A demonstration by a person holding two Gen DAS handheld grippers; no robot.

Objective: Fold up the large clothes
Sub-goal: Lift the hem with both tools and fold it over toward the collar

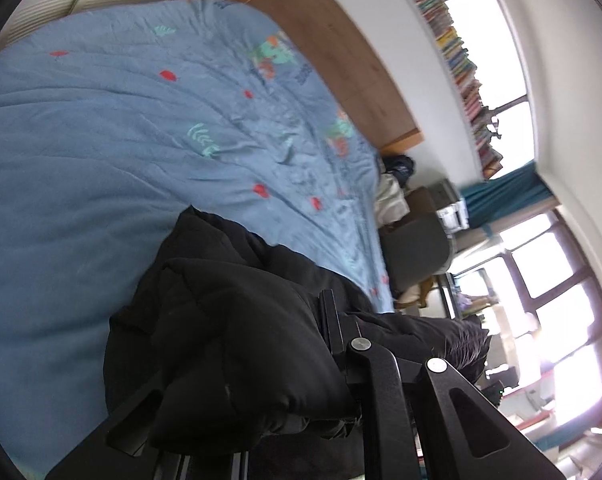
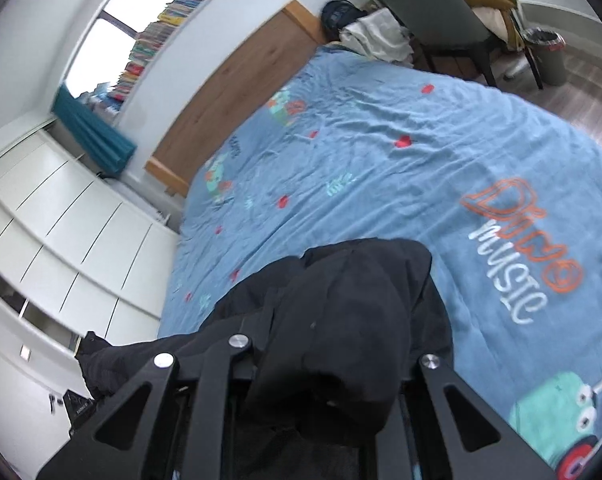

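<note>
Meanwhile both grippers, left [image 1: 261, 364] and right [image 2: 333, 360], clamp the black coat [image 2: 353, 304] over the blue bedspread [image 2: 381, 168]

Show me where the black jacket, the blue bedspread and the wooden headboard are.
black jacket [image 1: 237, 340], left wrist view, on its puffy quilted bulk.
blue bedspread [image 2: 381, 184], right wrist view, on its wrinkled middle.
wooden headboard [image 2: 237, 92], right wrist view, on its flat face.

Bed: blue printed cover [image 2: 381, 168], wooden headboard [image 2: 237, 96]
Wall: white, row of books [image 1: 457, 60] above
Windows: bright, dark-framed [image 1: 541, 264]
Storage: white cabinets [image 2: 61, 220]
Floor: wood [image 2: 581, 108]
Seat: grey chair [image 2: 425, 12]
</note>
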